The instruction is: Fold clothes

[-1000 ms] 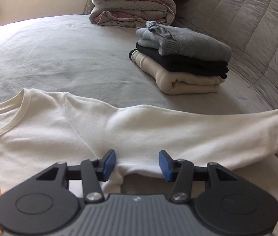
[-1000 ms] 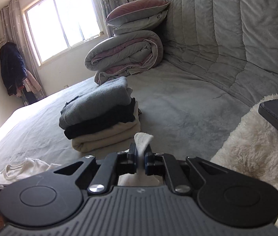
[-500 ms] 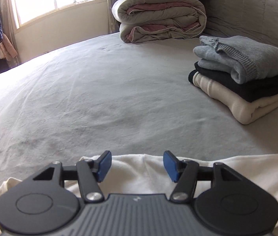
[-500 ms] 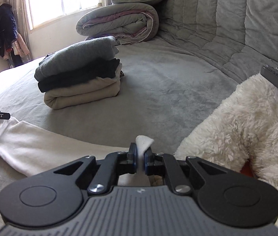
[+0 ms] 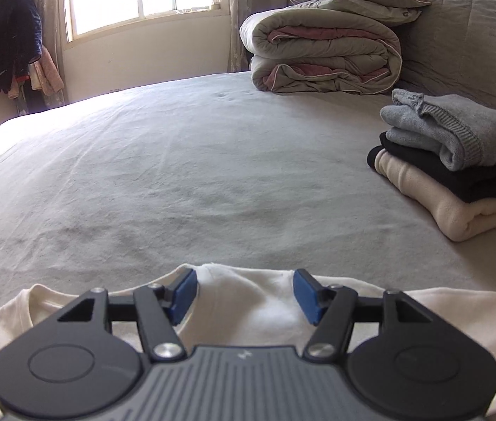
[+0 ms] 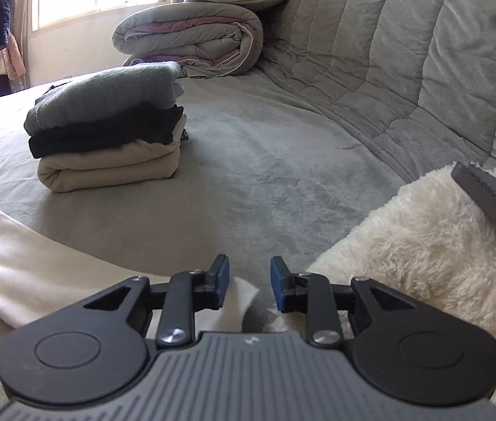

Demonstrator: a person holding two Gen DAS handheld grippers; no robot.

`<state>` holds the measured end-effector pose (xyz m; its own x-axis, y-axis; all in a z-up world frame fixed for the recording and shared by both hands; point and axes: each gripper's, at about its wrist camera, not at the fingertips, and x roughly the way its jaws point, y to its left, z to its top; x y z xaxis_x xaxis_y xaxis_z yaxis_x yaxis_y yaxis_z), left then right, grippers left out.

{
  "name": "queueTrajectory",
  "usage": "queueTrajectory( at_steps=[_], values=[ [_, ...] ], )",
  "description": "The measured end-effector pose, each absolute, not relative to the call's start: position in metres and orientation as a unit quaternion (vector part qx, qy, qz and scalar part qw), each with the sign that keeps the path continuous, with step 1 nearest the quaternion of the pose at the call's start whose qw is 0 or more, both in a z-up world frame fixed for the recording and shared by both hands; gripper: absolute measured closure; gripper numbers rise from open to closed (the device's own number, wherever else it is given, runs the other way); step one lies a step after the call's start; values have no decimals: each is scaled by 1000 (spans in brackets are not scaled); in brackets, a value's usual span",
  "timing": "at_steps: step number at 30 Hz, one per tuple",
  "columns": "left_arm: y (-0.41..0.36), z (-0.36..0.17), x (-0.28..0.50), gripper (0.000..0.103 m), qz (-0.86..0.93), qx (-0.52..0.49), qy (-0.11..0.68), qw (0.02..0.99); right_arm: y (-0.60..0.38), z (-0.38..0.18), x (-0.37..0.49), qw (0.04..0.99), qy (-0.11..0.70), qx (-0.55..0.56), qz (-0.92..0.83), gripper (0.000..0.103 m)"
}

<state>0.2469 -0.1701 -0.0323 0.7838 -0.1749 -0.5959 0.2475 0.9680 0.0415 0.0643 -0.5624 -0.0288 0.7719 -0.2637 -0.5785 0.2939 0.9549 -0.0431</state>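
Left wrist view has the left tongs (image 5: pixel 244 293) tilted down over the white shirt (image 5: pixel 248 310), jaws spread wide after just opening further, cloth lying beneath and between the blue pads with no pad pressing it. Right tongs (image 6: pixel 249 282) also slope down, jaws just parted; the shirt's sleeve end (image 6: pixel 237 301) sits loose between them, released. Taking the folded stack (image 6: pixel 107 129) as landmark: the shirt lies on the bed (image 5: pixel 177 175) nearer the cameras than the stack, its far edge well apart from it. Left of the stack the bed is bare to its edge; beyond it lies a rolled quilt (image 5: pixel 321 56); right and nearer, a fluffy throw (image 6: pixel 405 252).
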Motion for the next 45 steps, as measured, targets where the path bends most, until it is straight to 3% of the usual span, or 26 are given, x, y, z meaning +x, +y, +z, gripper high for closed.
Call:
queueTrajectory(
  at_steps=[7, 24, 33, 35, 36, 37, 41, 42, 44, 45],
  values=[
    [-185, -13, 186, 40, -229, 23, 295, 927, -577, -8, 27, 941, 298, 108, -116, 70],
    [-353, -42, 75, 42, -486, 163, 244, 823, -576, -42, -25, 932, 285, 220, -52, 70],
    [-422, -54, 66, 55, -494, 194, 243, 812, -589, -44, -43, 936, 258, 237, -36, 70],
    [-431, -50, 72, 76, -492, 188, 259, 810, -590, -44, -44, 936, 255, 240, -33, 70],
    [-434, -47, 76, 92, -491, 181, 271, 807, -591, -44, -45, 936, 254, 240, -32, 70],
    [-435, -45, 84, 96, -493, 156, 292, 805, -591, -44, -45, 936, 253, 241, -30, 70],
    [-407, -54, 143, 97, -519, -114, 435, 727, -591, -41, -48, 939, 243, 242, -27, 70],
    [-400, -65, 157, 95, -528, -198, 480, 672, -591, -40, -50, 939, 241, 243, -26, 70],
    [-394, -71, 160, 81, -516, -233, 490, 664, -592, -38, -52, 940, 238, 244, -26, 70],
    [-390, -73, 161, 66, -509, -248, 493, 661, -592, -38, -52, 940, 237, 244, -26, 70]
  ],
)
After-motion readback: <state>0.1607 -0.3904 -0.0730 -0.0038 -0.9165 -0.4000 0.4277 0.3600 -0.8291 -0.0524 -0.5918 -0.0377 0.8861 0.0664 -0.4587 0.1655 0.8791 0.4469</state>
